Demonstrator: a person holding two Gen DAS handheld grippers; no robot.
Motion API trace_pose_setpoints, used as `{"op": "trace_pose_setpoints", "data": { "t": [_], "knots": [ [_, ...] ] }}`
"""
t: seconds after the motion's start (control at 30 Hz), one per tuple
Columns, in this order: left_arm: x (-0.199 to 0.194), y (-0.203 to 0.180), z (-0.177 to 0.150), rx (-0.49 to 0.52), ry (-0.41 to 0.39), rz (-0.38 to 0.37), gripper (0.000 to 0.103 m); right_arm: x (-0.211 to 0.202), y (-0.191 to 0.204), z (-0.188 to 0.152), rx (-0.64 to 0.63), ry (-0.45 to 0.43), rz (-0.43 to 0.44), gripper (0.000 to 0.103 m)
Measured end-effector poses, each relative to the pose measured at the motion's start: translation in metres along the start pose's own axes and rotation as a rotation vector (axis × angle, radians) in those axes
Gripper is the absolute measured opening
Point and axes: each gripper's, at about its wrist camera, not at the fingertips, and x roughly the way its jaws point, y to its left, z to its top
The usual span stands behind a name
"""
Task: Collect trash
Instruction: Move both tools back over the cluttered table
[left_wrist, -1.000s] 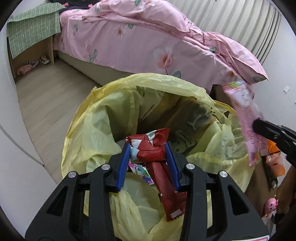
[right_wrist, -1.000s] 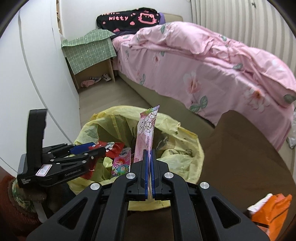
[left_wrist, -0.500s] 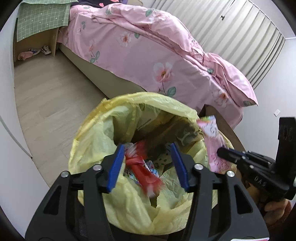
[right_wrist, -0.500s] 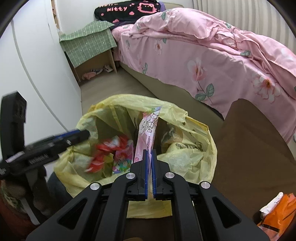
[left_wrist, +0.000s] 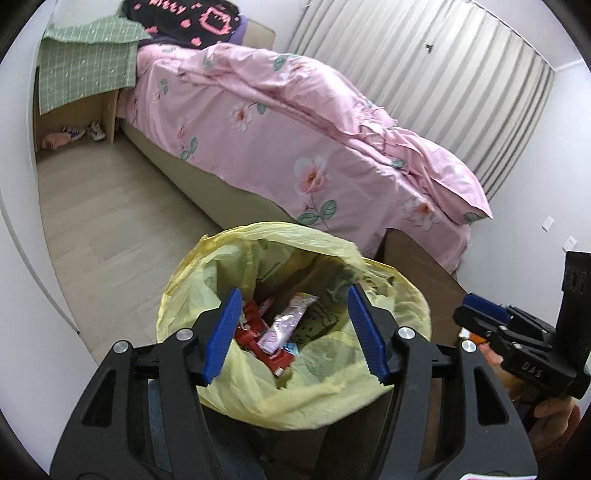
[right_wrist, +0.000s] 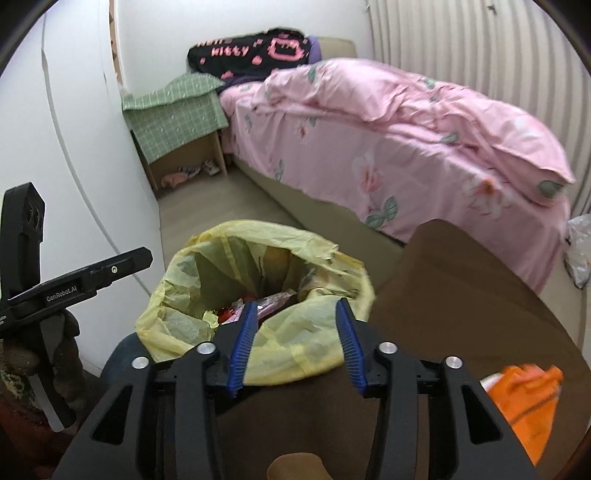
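Note:
A bin lined with a yellow bag (left_wrist: 229, 295) (right_wrist: 306, 347) stands beside the brown table. Inside it lie a pink wrapper (left_wrist: 286, 325) (right_wrist: 273, 301) and red wrappers (left_wrist: 255, 332). My left gripper (left_wrist: 295, 328) is open and empty above the bin's near rim. My right gripper (right_wrist: 293, 339) is open and empty, over the bin's edge next to the table. The right gripper also shows in the left wrist view (left_wrist: 480, 317). An orange wrapper (right_wrist: 528, 398) lies on the table at the right.
A bed with a pink floral duvet (left_wrist: 295, 140) (right_wrist: 406, 147) runs behind the bin. A brown table (right_wrist: 461, 295) is to the bin's right. A nightstand under a green cloth (left_wrist: 81, 74) stands by the white wall. A white plastic bag (right_wrist: 580, 247) lies at far right.
Both grippers opened and dropped their wrappers into the bag: the red one from the left, the pink one from the right. Both grippers then drew back and up from the bin.

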Motion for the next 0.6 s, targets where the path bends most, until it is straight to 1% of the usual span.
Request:
{"op": "trace_pose_setpoints", "data": {
  "t": [0.07, 0.1, 0.13, 0.2, 0.3, 0.4, 0.47, 0.53, 0.6],
  "knots": [
    [-0.006, -0.012, -0.003, 0.026, -0.003, -0.012, 0.057, -0.02, -0.006, -0.008, 0.009, -0.041, -0.016, 0.05],
    [-0.009, -0.021, -0.006, 0.047, -0.004, -0.025, 0.057, -0.032, -0.009, -0.013, 0.015, -0.066, -0.029, 0.055],
    [-0.013, -0.03, -0.008, 0.068, -0.002, -0.036, 0.057, -0.047, -0.013, -0.022, 0.02, -0.099, -0.048, 0.058],
    [-0.018, -0.05, -0.016, 0.117, 0.006, -0.071, 0.057, -0.069, -0.019, -0.038, 0.023, -0.13, -0.082, 0.058],
    [-0.022, -0.078, -0.028, 0.178, 0.024, -0.118, 0.059, -0.104, -0.03, -0.066, 0.031, -0.133, -0.133, 0.058],
    [-0.024, -0.107, -0.044, 0.23, 0.046, -0.183, 0.061, -0.141, -0.045, -0.1, 0.059, -0.14, -0.205, 0.058],
    [-0.023, -0.126, -0.058, 0.262, 0.064, -0.228, 0.062, -0.157, -0.055, -0.119, 0.084, -0.142, -0.241, 0.058],
    [-0.02, -0.142, -0.072, 0.302, 0.091, -0.255, 0.062, -0.173, -0.065, -0.139, 0.121, -0.131, -0.297, 0.058],
    [-0.015, -0.163, -0.087, 0.368, 0.129, -0.283, 0.062, -0.186, -0.074, -0.162, 0.148, -0.12, -0.326, 0.058]
  ]
}}
